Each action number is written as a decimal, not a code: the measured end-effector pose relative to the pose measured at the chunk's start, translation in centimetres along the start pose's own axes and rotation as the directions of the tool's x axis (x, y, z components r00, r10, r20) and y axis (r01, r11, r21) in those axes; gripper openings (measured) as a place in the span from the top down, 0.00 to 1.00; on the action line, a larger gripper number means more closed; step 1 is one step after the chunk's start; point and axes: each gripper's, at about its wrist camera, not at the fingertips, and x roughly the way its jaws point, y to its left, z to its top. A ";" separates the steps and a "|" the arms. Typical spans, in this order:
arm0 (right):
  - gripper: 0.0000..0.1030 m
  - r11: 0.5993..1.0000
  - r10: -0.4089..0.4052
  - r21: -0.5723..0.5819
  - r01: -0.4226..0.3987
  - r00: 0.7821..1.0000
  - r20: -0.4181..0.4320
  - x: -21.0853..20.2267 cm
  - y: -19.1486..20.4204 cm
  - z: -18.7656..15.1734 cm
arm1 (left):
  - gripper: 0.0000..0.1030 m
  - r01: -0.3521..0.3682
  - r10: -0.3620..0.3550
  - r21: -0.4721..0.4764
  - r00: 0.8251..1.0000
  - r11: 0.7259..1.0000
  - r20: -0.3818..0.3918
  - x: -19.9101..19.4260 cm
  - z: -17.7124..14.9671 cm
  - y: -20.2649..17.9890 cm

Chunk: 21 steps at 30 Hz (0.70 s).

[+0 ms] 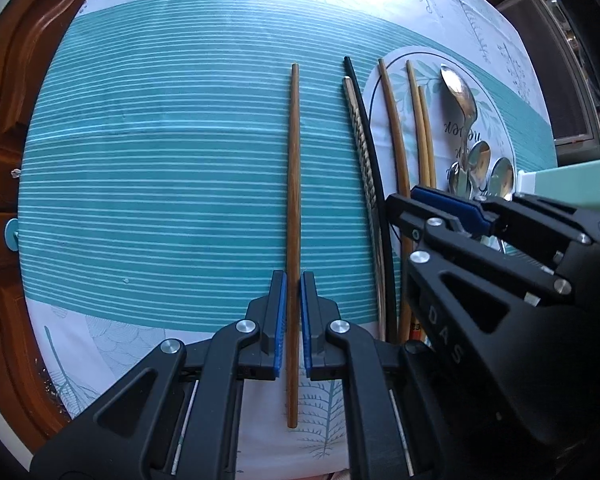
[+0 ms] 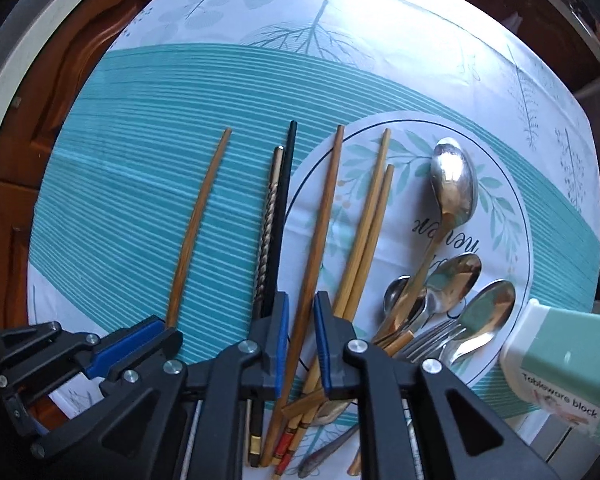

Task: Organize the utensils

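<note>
Both cameras looked forward and steeply down along their own tool fingers onto the table [image 1: 160, 160], from close above the striped tablecloth [image 2: 140, 220]. The left wrist view sat over the cloth's open teal part, with the right tool [image 1: 452, 208] entering from its right edge. The right wrist view sat just beside it, over the printed circle, with the left tool [image 2: 140, 336] at its lower left. Both views shared the row of chopsticks [image 1: 396, 140] and the spoons [image 2: 452, 184].

Wooden chopsticks [image 2: 320, 240] and steel spoons [image 2: 452, 184] (jumbled) lie flat.
</note>
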 end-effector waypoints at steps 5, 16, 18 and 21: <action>0.94 0.999 0.052 0.015 -0.052 0.999 0.007 -0.1 -0.3 -0.7 | 0.96 -0.005 0.005 0.010 1.000 1.000 0.023 -0.1 -0.4 -0.4; 0.94 0.928 0.345 0.036 -0.370 0.893 0.288 -4.5 -4.5 -5.8 | 0.96 0.024 -0.042 0.071 0.964 0.997 0.262 -4.7 -3.6 -1.6; 0.94 0.915 0.369 0.022 -0.403 0.856 0.361 -5.9 -4.9 -7.1 | 0.96 0.010 -0.044 0.099 0.940 0.995 0.338 -6.4 -4.4 -2.7; 0.94 0.901 0.383 -0.004 -0.434 0.792 0.475 -8.3 -5.9 -9.1 | 0.96 -0.008 -0.046 0.125 0.905 0.992 0.424 -8.2 -5.0 -4.5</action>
